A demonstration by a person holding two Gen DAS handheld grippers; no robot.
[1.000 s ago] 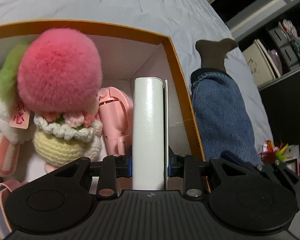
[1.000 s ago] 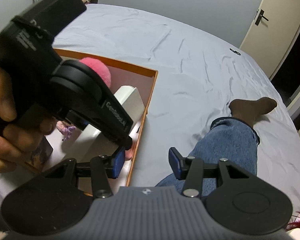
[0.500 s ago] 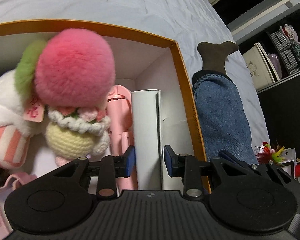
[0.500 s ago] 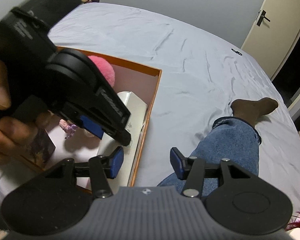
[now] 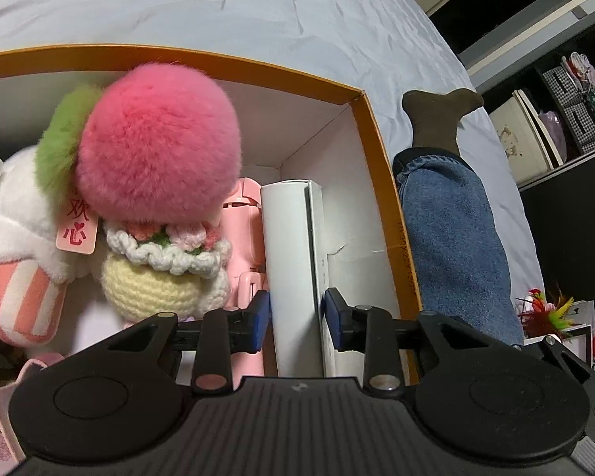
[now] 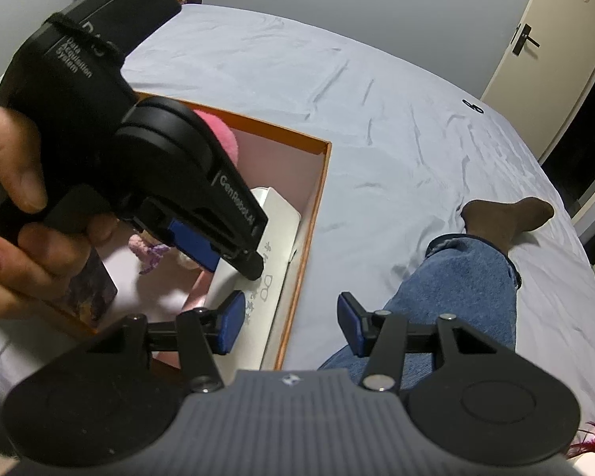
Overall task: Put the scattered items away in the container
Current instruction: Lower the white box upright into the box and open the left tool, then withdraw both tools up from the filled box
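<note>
White box (image 5: 293, 261) lay between your left gripper's (image 5: 296, 317) parted pads, untouched, along the orange container's (image 5: 380, 166) right wall beside pink pompom (image 5: 158, 154) and crochet toy (image 5: 158, 277); your right gripper (image 6: 287, 323) hung apart, holding nothing.

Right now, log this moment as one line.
left hand-held gripper: open, astride white box | right hand-held gripper: open, empty | white box: inside orange container
</note>
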